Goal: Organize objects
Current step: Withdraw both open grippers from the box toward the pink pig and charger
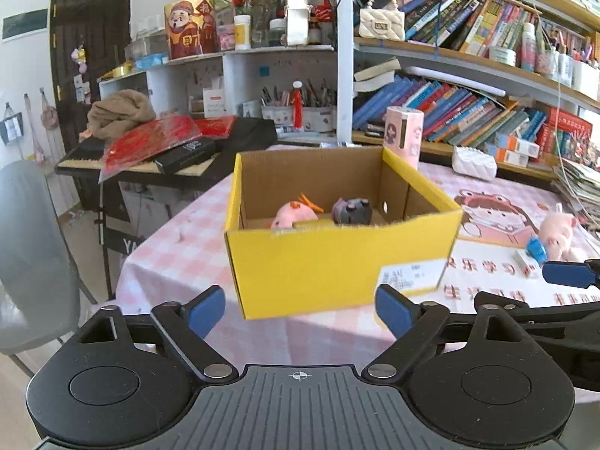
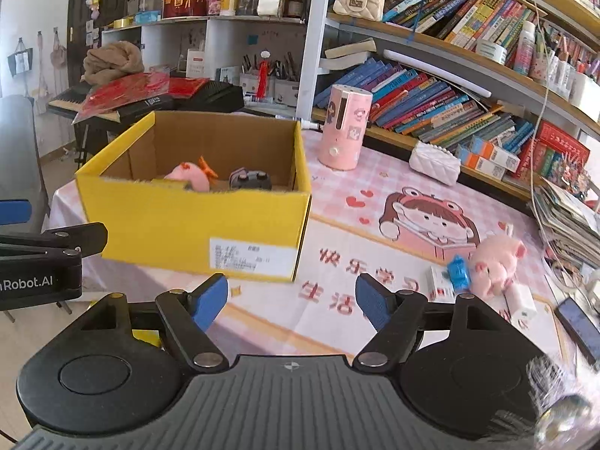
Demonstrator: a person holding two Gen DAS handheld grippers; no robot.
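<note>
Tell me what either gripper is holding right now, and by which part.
Nothing is held. The left gripper and right gripper both stand open and empty, short of the yellow box.

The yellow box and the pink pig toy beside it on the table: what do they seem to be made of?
The yellow box looks like corrugated cardboard: matte yellow outside, raw brown inside, with a rough torn top edge and a white paper label. The pink pig toy looks like soft plush fabric with a fuzzy pile; its filling cannot be seen.
</note>
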